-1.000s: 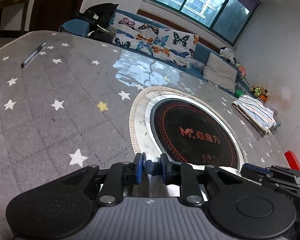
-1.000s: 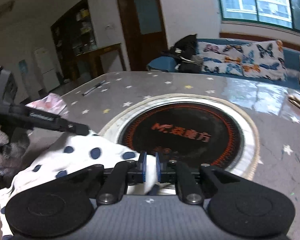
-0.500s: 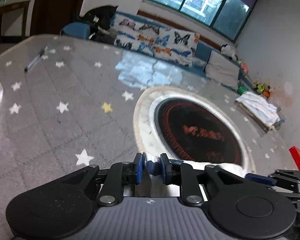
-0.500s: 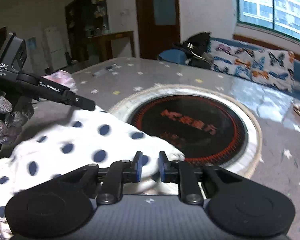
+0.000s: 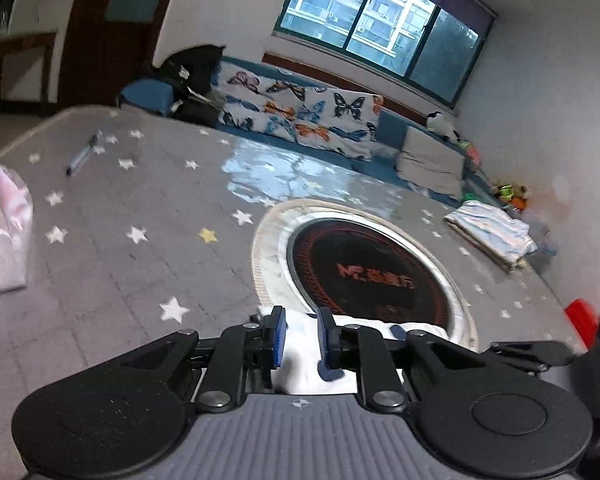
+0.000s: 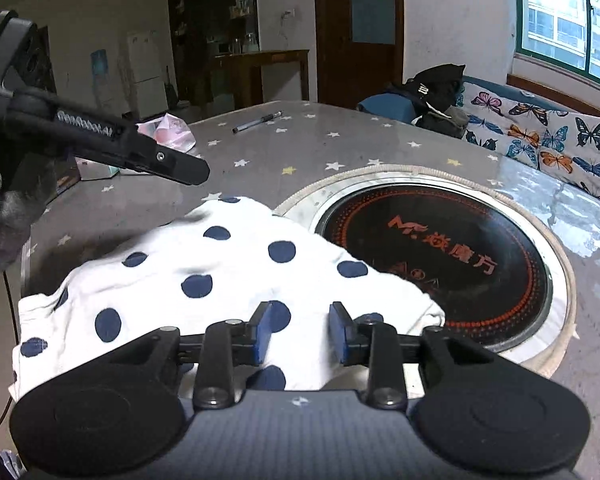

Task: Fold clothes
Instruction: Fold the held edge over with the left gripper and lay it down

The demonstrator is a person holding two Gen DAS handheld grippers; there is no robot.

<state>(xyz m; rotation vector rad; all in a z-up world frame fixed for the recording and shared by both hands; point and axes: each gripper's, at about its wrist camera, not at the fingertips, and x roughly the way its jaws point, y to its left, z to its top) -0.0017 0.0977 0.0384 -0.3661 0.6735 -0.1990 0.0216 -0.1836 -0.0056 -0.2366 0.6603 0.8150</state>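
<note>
Polka-dot garment [image 6: 228, 280] now lies released on worktop [image 6: 340, 140]; left gripper [image 5: 300, 334] & right gripper [image 6: 298, 334] fingers both spread, vs pinching it earlier.

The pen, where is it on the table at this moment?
In the right wrist view the pen lies at the table's far edge, left of centre, beyond the pink plastic bag and well behind the polka-dot garment.

Bare tabletop [image 5: 140, 280] runs far-left to the pen [image 5: 82, 155]; folded striped cloth [image 5: 492, 236] blocks the far-right edge
</note>
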